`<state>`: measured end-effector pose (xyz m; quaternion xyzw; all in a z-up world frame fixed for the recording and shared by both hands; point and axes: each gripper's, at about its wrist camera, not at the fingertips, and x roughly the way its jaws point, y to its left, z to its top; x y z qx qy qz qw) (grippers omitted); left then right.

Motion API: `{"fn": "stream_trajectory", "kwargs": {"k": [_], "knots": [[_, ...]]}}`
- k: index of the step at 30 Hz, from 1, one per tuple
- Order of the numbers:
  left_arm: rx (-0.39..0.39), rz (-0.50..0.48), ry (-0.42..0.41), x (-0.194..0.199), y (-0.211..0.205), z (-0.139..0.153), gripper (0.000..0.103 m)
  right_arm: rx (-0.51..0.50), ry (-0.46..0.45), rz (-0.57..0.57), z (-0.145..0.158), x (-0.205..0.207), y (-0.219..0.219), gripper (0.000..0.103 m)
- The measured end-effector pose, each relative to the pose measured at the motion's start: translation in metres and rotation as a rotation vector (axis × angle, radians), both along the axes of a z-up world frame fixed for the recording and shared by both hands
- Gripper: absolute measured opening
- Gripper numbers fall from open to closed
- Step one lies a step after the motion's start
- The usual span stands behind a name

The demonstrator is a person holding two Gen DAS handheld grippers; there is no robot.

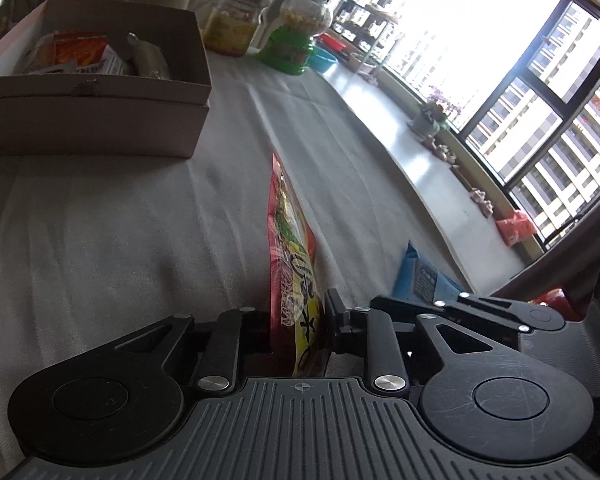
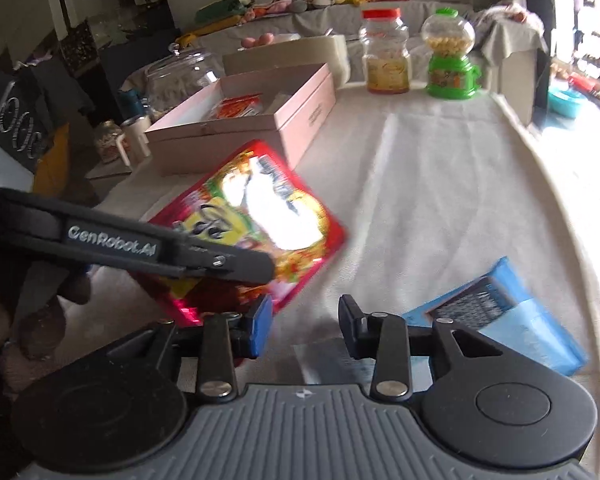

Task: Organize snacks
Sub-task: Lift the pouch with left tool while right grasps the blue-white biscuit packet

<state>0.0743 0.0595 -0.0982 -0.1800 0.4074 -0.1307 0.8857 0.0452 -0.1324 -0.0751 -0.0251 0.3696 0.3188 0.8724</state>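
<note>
Left wrist view: the left gripper (image 1: 296,320) is clamped on one red snack packet (image 1: 294,264), which stands on edge between its two fingers and juts forward above a table (image 1: 120,220) draped in white cloth. One open cardboard box (image 1: 100,120) sits at the upper left, well apart from the held packet, with several snack packs (image 1: 80,54) inside; their number cannot be told. Beyond it stand one red-lidded jar (image 1: 240,16) and one green candy dispenser (image 1: 296,28), side by side. One blue packet (image 1: 420,276) lies on the cloth to the right, partly hidden behind the right gripper (image 1: 500,308).

Right wrist view: the right gripper (image 2: 304,320) has its two fingers apart, with nothing between them but bare cloth. The red snack packet (image 2: 260,216) hangs to the left in front, pinched by the left gripper (image 2: 240,266), which reaches in from the left edge. The blue packet (image 2: 496,312) lies flat on the table (image 2: 420,180) just beside the right finger (image 2: 350,320). The box (image 2: 252,120) is farther back; the jar (image 2: 386,54) and the dispenser (image 2: 450,56) stand at the far edge. One glass jar (image 2: 180,76) with a lid sits behind the box.
</note>
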Motion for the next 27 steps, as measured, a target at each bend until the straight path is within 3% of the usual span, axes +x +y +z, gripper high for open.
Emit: {"fn": "stream_trajectory", "kwargs": {"k": [3,7,13,15,19,27], "knots": [[0.036,0.014,-0.012,-0.004,-0.002,0.004,0.026,-0.005,-0.059,-0.069,0.014,-0.006,-0.017,0.078],[0.08,0.047,-0.035,-0.012,0.001,0.009,0.026,0.021,-0.053,-0.177,0.024,-0.008,-0.053,0.079],[0.118,0.092,-0.038,-0.022,0.013,0.01,0.027,0.103,0.179,-0.241,0.005,0.001,-0.099,0.079],[0.115,0.095,-0.036,-0.023,0.014,0.007,0.027,0.14,0.251,-0.258,-0.006,0.009,-0.103,0.085],[0.115,0.069,-0.054,-0.027,0.012,0.008,0.027,0.121,0.242,-0.252,-0.006,0.026,-0.085,0.088],[0.091,0.033,-0.027,-0.03,0.011,-0.007,0.031,-0.128,0.059,-0.176,-0.017,0.036,-0.016,0.103]]}}
